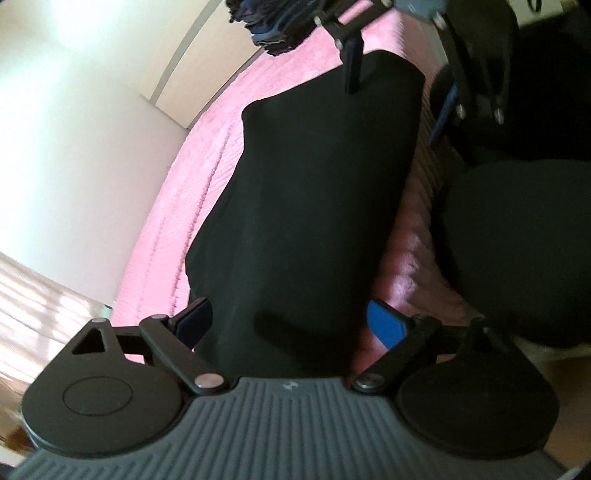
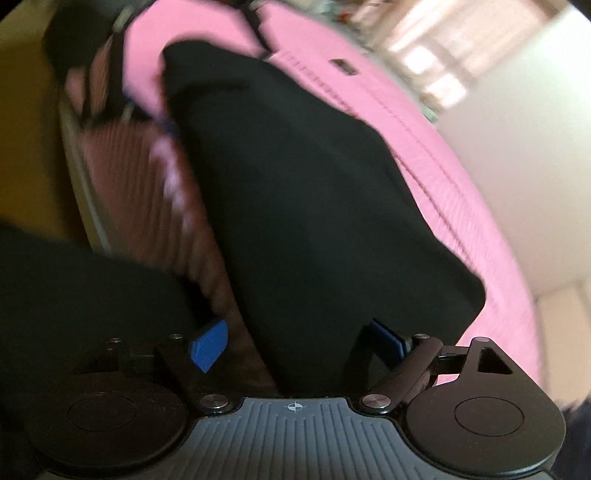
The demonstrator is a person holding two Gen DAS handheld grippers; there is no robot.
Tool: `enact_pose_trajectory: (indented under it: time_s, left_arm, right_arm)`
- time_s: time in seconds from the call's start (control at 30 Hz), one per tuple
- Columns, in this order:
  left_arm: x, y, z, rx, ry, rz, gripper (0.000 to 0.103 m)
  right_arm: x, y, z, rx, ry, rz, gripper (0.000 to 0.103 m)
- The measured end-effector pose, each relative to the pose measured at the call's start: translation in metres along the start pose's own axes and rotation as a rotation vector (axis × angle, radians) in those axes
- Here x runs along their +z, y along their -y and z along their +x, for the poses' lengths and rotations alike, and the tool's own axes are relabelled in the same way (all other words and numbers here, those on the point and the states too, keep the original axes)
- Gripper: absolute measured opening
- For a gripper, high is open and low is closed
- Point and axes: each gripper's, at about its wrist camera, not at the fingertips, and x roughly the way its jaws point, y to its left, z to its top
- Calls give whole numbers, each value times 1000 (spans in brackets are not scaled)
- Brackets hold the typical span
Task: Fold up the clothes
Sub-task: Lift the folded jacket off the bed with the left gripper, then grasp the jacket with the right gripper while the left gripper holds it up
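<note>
Looking along the left gripper in the left wrist view: its 2 blue-padded fingers stand spread wide, 1 on each side of the near end of a black garment, gripping nothing. The garment lies on a pink bedspread as a long narrow slab with straight sides and squared far corners, which reads as layers already laid over each other. At its far end the right gripper shows from the front, fingertips at the cloth; whether they pinch it I cannot tell here. A heap of dark blue clothes sits beyond on the bed.

Right wrist view, blurred: right gripper released too, fingers parted astride the garment's end, nothing clamped. Same compact black band on the bedspread.

Judgement: lengthwise folds appear done on this piece. It fits either a crosswise fold still due or a finished item just let go. The heap looks unfolded.
</note>
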Motion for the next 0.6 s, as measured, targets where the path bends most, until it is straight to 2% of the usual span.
enact_pose_trajectory:
  time_s: [0.03,0.07,0.1,0.13,0.17,0.23,0.33,0.43,0.53,0.6]
  left_arm:
    - [0,0,1,-9,-5,-7,89]
    - [0,-1,1,-18,-10,-15,89]
    - [-1,-1,2,-27,-15,-22,89]
    - [0,-1,2,-30,-19,-21,89]
    - [1,0,2,-25,-22,-10,89]
    - [4,2,2,-14,-27,11,89]
    - [9,2,9,23,-50,53,89]
    - [14,2,18,66,-76,97,87]
    - [18,1,27,96,-104,137,76]
    - [18,1,30,62,-120,146,64]
  right_arm:
    - [-2,-3,5,-13,-15,-53,84]
    - [-6,-4,10,-20,-24,-91,69]
    - [-8,-1,10,-16,-19,-91,58]
    - [-9,7,7,-3,-7,-61,55]
    - [-10,15,3,10,5,-31,46]
    - [-10,33,-8,28,38,43,41]
    - [-6,54,-24,19,93,120,39]
    - [-6,61,-30,12,116,146,39]
    - [-9,54,-25,16,112,143,39]
    - [-12,45,-22,8,108,122,39]
